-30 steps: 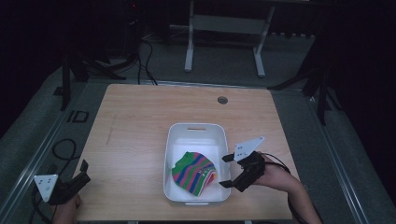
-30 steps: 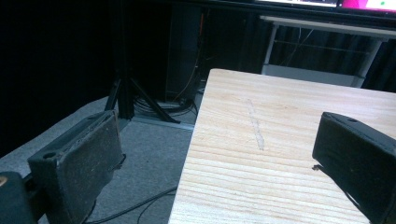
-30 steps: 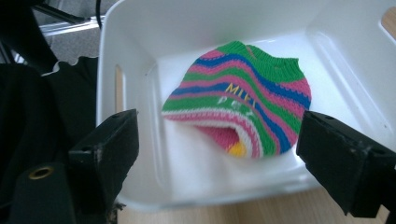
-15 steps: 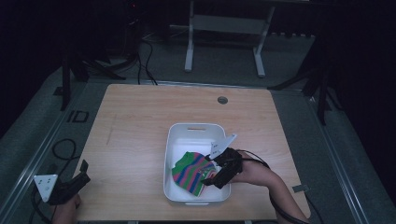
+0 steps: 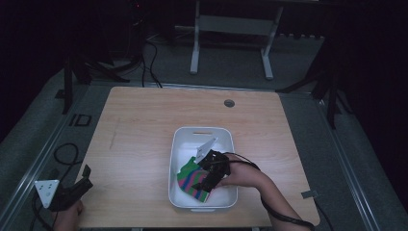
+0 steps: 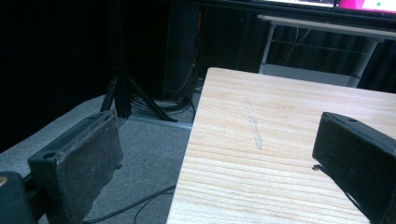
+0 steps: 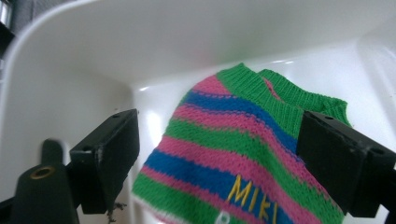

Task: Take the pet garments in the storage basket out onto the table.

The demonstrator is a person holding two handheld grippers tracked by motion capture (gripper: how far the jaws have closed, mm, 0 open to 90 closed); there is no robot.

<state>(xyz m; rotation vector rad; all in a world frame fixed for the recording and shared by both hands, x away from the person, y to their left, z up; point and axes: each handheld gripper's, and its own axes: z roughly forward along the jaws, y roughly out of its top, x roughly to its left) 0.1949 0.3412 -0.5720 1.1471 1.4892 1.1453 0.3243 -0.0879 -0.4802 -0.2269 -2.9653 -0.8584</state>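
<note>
right tool [image 5: 208,172]: inside the white bin [image 5: 202,134], low over the sweater [image 5: 192,180]; jaws spread wide, nothing held
right tool, own view [image 7: 219,154]: one black jaw either side of the sweater [image 7: 243,154], both clear of the knit, gap between them open
change, right tool: 1.0 s ago it sits at the bin's right rim, outside the wall; 0.5 s ago it is crossing the rim; now it is in over the bin, forearm reaching in from the lower right
change, grey plate: moves with the right tool from the right rim to over the bin's middle
sweater: lies in the near half of the bin, on the bin floor, folded; green, pink and blue stripes, green ribbed collar toward the bin's far end; yellow letters "MIKI" on a blue stripe near the lower edge
change, sweater: same spot and same shape across all three moments
bin: white, rounded corners, on the worktop [image 5: 144,139] right of centre, toward the near edge; far half bare
change, bin: not shifted
left tool [image 5: 72,190]: at the near left corner of the worktop, partly off the edge, held in a hand; jaws apart, empty
left tool, own view [image 6: 215,154]: left jaw over the floor, right jaw over the wood [image 6: 280,140]
change, left tool: no move since 1.0 s ago
worktop: light wood, small round grommet [image 5: 229,103] near the far edge
contact: cannot tell if the right tool's jaw tips touch the bin floor
</note>
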